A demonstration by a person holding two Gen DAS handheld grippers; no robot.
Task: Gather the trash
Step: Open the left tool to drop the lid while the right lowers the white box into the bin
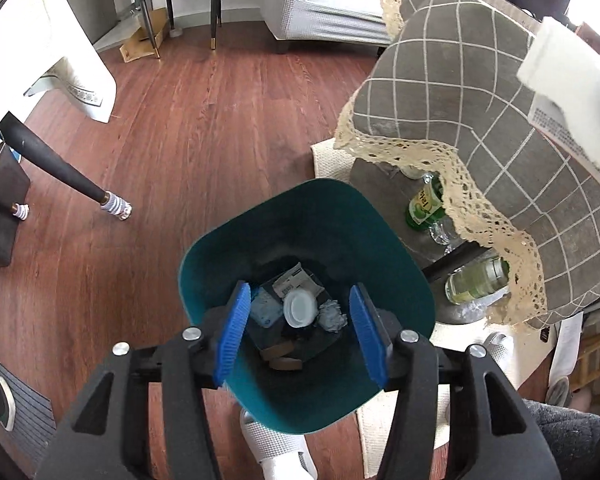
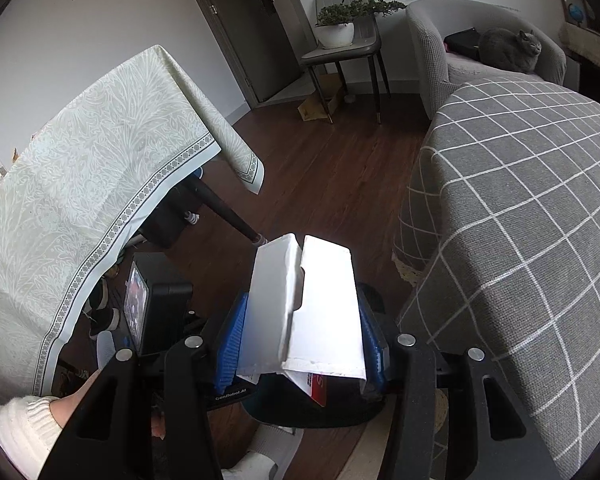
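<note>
The left tongs (image 1: 296, 330) hang over the mouth of the teal bin (image 1: 404, 272) on the wood floor (image 1: 204, 128), blue pads spread apart with nothing between them, so whatever they carried has likely dropped among the bottle cap (image 1: 299, 309) and crumpled paper (image 1: 332, 315) at the bottom. The right tongs (image 2: 300, 344) are clamped on a white folded carton (image 2: 320, 308), held flap-up, probably next for the bin. The carton sits beside the near edge of the checked-cloth bench (image 2: 520, 208); in the left view its blurred shape seems to hover above that cloth.
</note>
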